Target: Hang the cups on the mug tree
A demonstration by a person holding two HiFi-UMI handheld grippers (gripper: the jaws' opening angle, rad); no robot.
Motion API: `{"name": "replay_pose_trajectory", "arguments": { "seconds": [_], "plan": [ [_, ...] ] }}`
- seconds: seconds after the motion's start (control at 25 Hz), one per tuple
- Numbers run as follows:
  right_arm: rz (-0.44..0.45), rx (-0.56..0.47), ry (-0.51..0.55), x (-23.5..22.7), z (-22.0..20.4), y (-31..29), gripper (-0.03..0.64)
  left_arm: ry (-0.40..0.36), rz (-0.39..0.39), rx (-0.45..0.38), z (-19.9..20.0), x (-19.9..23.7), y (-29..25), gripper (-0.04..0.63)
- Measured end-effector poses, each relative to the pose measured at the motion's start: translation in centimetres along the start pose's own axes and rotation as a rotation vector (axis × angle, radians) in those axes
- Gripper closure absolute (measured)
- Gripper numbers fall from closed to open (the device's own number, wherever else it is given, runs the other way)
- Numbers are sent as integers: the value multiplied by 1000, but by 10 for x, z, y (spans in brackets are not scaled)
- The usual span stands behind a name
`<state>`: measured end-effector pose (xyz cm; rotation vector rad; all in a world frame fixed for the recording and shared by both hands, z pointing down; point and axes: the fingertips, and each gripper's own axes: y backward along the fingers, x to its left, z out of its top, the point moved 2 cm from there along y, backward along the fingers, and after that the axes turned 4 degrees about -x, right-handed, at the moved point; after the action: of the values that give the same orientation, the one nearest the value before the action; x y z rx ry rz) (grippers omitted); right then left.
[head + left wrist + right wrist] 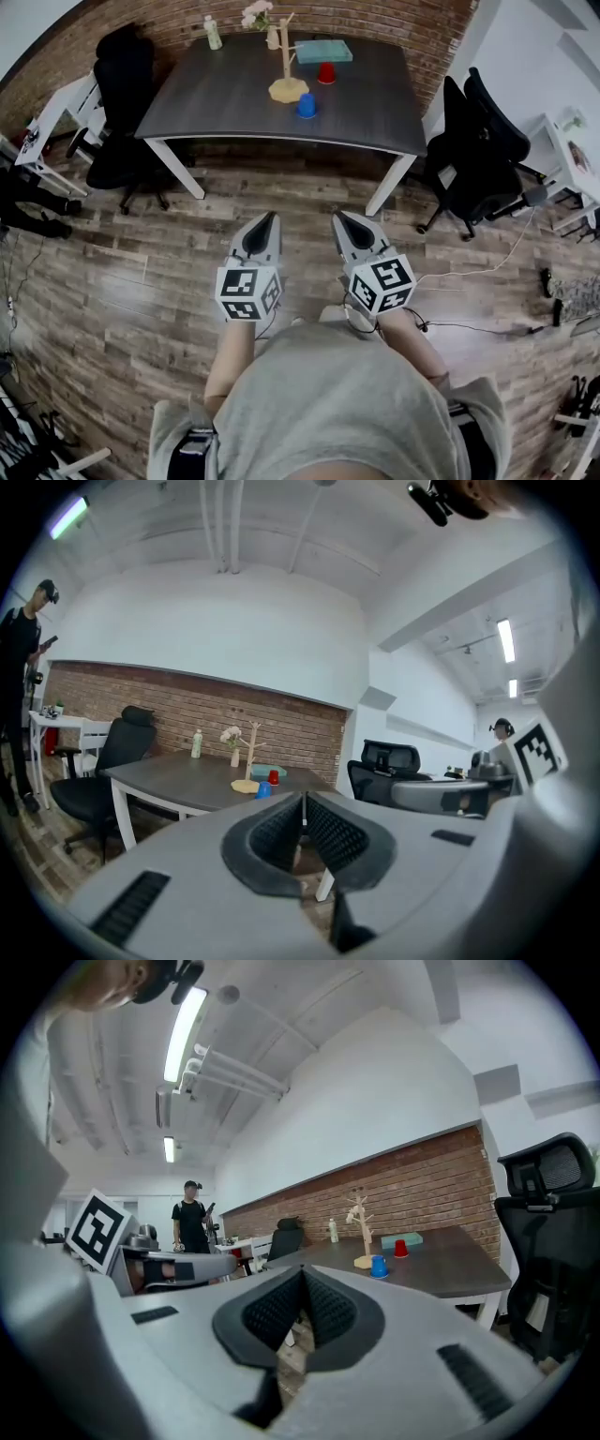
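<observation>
A wooden mug tree (287, 66) stands on the dark grey table (225, 98) far ahead. A blue cup (307, 106) sits upside down just in front of its base, and a red cup (325, 73) to its right. Both also show small in the gripper views: blue cup (263, 790), red cup (273, 777), mug tree (249, 761); blue cup (378, 1267), red cup (400, 1249), mug tree (361, 1232). My left gripper (269, 218) and right gripper (339, 219) hang side by side over the wooden floor, well short of the table, both shut and empty.
On the table are a teal box (323, 51), a small bottle (213, 33) and a flower vase (265, 23). Black office chairs stand at the left (127, 103) and right (478, 155). White desks flank both sides. A person (192, 1221) stands in the distance. Cables (487, 267) cross the floor.
</observation>
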<state>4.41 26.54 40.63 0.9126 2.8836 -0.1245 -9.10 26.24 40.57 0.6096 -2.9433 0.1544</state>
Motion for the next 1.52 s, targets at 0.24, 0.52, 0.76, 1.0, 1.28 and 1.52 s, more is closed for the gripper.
{"name": "replay_pose_trajectory", "arguments": {
  "seconds": [0.24, 0.52, 0.76, 1.0, 1.28, 1.52],
  "plan": [
    [-7, 43, 14, 12, -10, -6, 618, -2, 2, 19, -4, 13, 8, 580],
    [-28, 57, 5, 9, -15, -11, 617, -4, -37, 22, -5, 18, 4, 578],
    [-45, 60, -3, -4, -17, -25, 577, 5, -83, 29, -4, 23, -12, 486],
    [-27, 61, 6, -22, -18, -59, 474, 1, -84, 45, -8, 41, -40, 399],
    [-17, 51, 7, -59, -14, -109, 407, 4, -54, 38, -8, 69, -92, 377],
    [-5, 64, 16, -105, -2, -160, 373, 0, -31, 44, 3, 90, -151, 373]
  ]
}}
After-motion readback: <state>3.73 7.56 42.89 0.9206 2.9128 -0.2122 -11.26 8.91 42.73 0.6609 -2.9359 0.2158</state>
